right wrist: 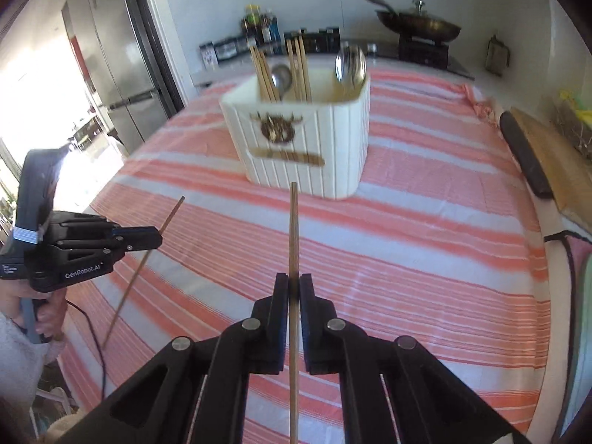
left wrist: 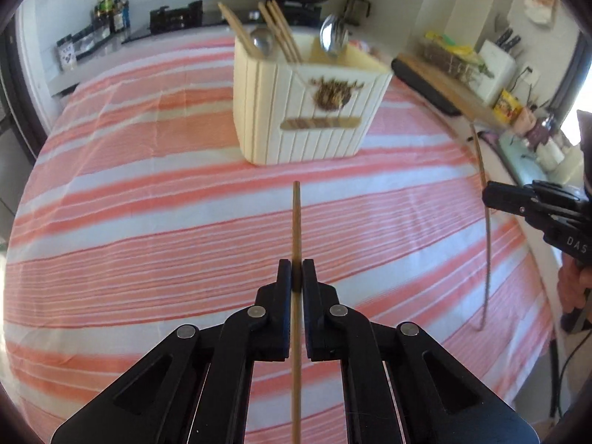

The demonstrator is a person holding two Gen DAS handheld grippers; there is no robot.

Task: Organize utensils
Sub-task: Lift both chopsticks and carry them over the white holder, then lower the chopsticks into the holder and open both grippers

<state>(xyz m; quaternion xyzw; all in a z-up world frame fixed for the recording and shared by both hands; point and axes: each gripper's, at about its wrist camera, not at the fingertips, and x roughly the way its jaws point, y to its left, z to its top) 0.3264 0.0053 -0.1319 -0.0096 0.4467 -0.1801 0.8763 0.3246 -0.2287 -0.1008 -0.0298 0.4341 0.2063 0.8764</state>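
Note:
A cream ribbed utensil holder (left wrist: 310, 111) stands on the striped cloth and holds several wooden chopsticks (left wrist: 281, 33) and metal spoons (left wrist: 333, 35). It also shows in the right wrist view (right wrist: 307, 144). My left gripper (left wrist: 296, 277) is shut on a wooden chopstick (left wrist: 296, 222) that points toward the holder, well short of it. My right gripper (right wrist: 294, 288) is shut on another wooden chopstick (right wrist: 293, 229), also short of the holder. Each gripper shows in the other's view: the right gripper (left wrist: 488, 196) at the right, the left gripper (right wrist: 157, 238) at the left, each with its chopstick.
The table carries a pink and white striped cloth (left wrist: 148, 192). A wooden cutting board (right wrist: 555, 159) lies at the right edge. A wok (right wrist: 418, 22) on a stove, bottles (right wrist: 259, 26) and a knife block (left wrist: 495, 63) stand on the counter behind. A fridge (right wrist: 111, 74) stands at the left.

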